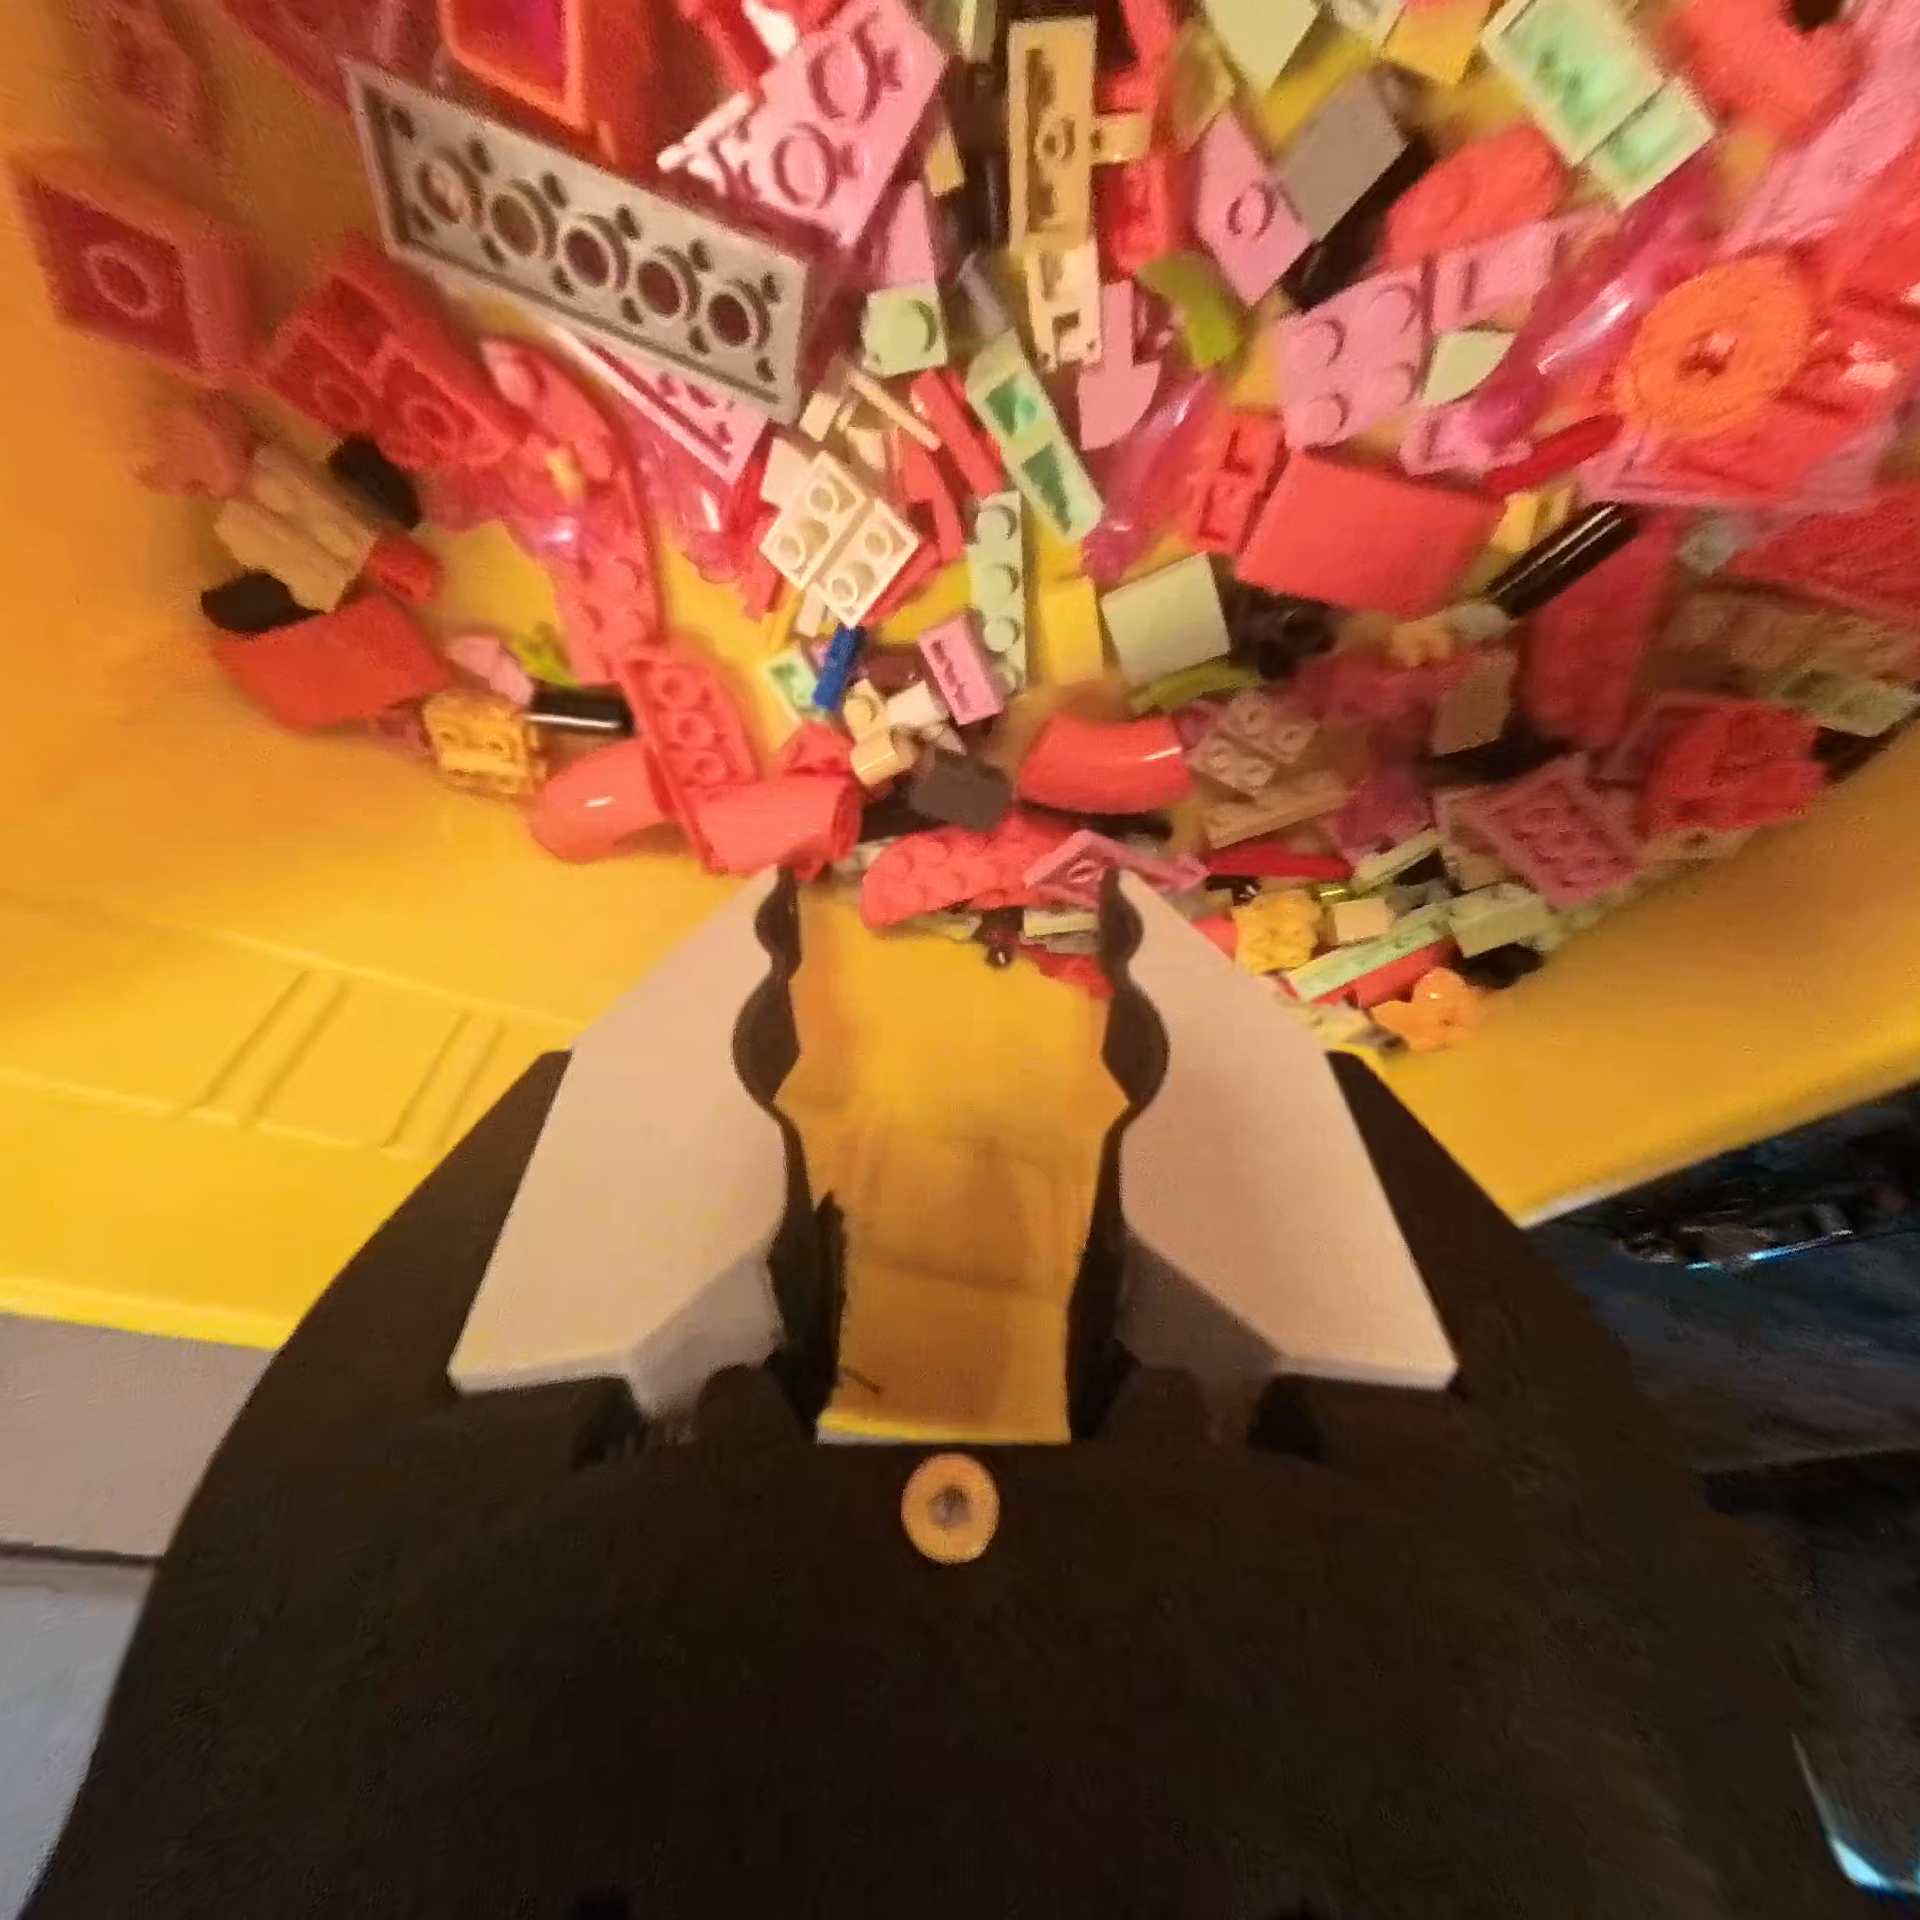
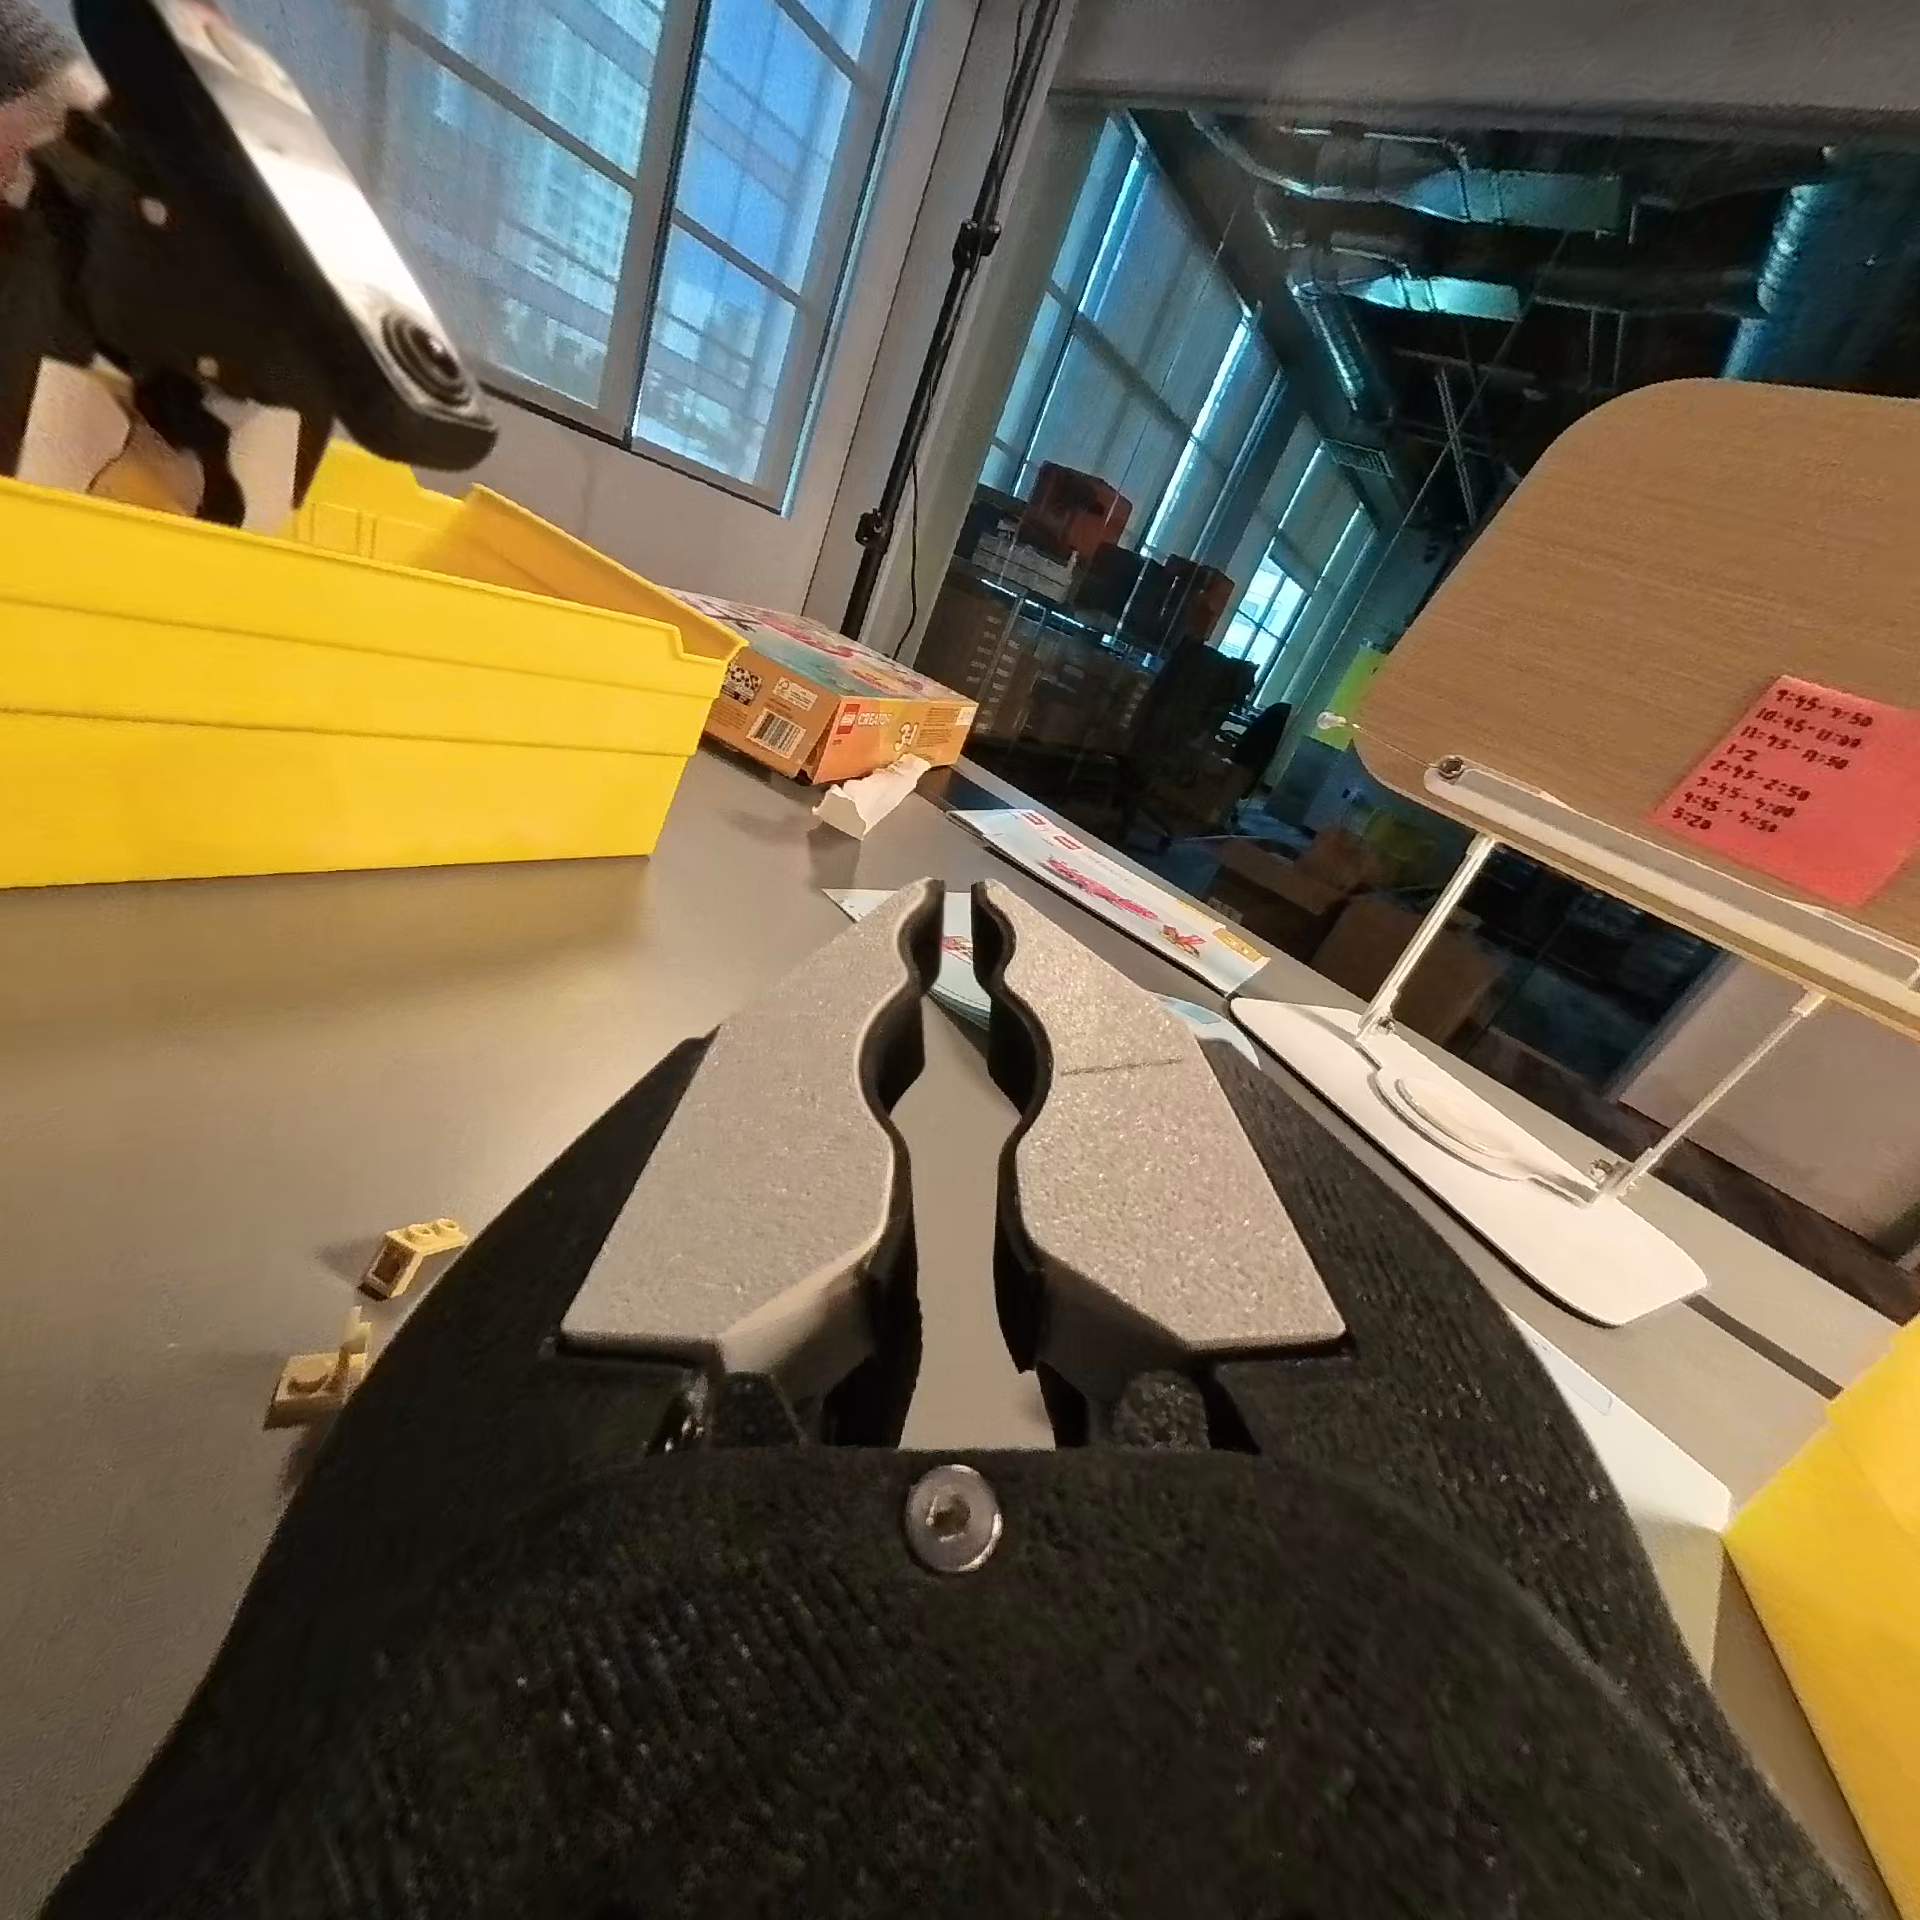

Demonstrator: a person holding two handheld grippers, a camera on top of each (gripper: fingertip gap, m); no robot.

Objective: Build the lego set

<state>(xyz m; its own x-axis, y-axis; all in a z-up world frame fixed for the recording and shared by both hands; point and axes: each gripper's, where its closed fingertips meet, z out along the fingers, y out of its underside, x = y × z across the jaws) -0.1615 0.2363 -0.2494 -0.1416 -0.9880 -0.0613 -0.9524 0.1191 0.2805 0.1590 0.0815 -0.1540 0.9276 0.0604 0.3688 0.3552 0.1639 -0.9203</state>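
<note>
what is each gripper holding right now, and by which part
Nothing in either. The left gripper is open at the edge of the brick pile; the right gripper is nearly closed on air above the table.

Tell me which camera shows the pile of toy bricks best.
The left wrist view: the brick pile fills the yellow bin ahead of the open left tool. The right wrist view shows only that bin's outer wall, hiding the pile.

Brick pile motion-blurred, small tan bricks partly hidden behind gripper body
</note>
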